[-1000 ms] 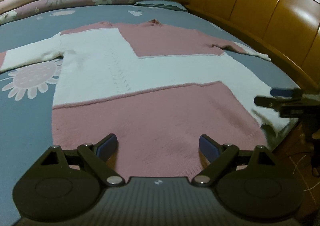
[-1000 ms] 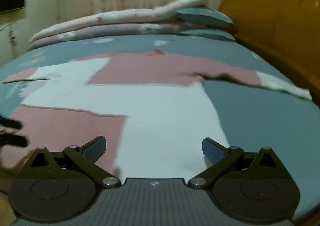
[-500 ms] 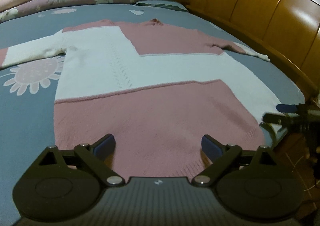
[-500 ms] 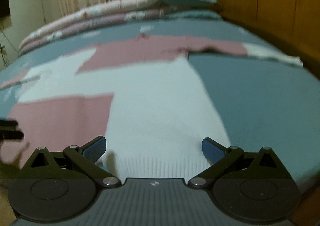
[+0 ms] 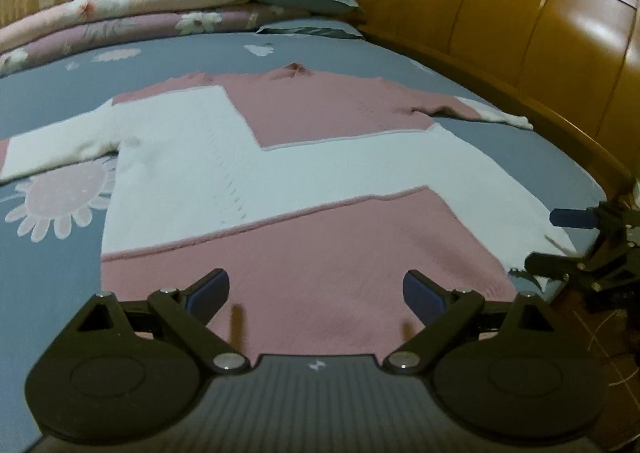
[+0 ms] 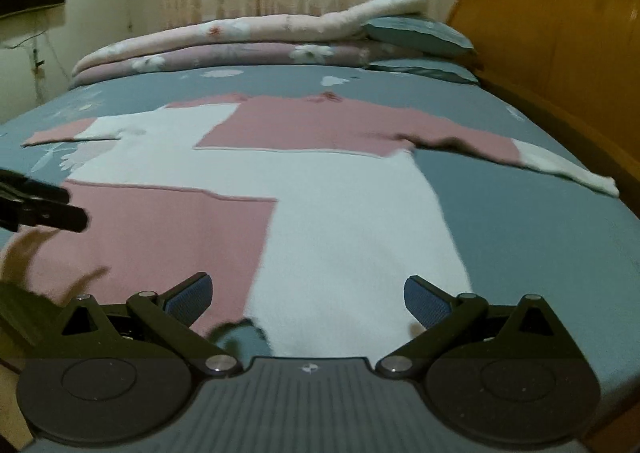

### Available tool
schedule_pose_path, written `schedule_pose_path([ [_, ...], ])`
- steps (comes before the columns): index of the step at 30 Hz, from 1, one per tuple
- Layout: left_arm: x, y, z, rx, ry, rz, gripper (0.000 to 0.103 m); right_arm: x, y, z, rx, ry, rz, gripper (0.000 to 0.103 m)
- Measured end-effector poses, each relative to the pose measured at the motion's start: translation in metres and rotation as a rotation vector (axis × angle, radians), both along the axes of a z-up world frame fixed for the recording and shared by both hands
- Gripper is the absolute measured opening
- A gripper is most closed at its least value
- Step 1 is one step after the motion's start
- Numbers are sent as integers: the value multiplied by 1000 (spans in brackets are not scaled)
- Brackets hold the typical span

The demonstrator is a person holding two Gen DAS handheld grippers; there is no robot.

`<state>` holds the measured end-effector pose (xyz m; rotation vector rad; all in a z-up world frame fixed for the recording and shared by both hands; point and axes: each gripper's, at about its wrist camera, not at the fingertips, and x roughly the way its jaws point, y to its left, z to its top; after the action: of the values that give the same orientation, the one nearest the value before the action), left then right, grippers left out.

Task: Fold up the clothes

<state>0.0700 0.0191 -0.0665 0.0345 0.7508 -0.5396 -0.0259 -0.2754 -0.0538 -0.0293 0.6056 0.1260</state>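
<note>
A pink and white block-patterned sweater lies flat on the bed, sleeves spread out to both sides, hem toward me. My left gripper is open just above the pink part of the hem, with nothing between its fingers. My right gripper is open over the white part of the hem, also holding nothing. In the left wrist view the right gripper shows at the right by the hem corner. The right wrist view catches the left gripper at its left edge.
The bed has a grey-blue flowered sheet. Folded quilts and pillows are stacked at the far end. A wooden headboard runs along the right side. The bed's near edge drops off under both grippers.
Both grippers have shifted along the hem edge and stayed open. The right gripper's view has swung back to the left and lifted slightly. The sweater lies as before.
</note>
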Motion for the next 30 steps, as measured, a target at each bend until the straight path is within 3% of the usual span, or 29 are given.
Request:
schedule_pose_path([
  [8, -2, -3, 1, -9, -10, 4, 93, -37, -13, -9, 99, 192, 136, 103],
  [16, -7, 0, 1, -25, -16, 21, 94, -10, -6, 14, 40, 72, 192, 103],
  [25, -6, 4, -4, -32, 5, 38, 94, 1, -5, 6, -19, 126, 252, 103],
  [28, -5, 3, -5, -29, 7, 35, 94, -1, -6, 5, -84, 152, 267, 90],
  [30, -5, 3, -6, -27, 10, 33, 94, -1, -8, 3, -157, 185, 269, 73],
])
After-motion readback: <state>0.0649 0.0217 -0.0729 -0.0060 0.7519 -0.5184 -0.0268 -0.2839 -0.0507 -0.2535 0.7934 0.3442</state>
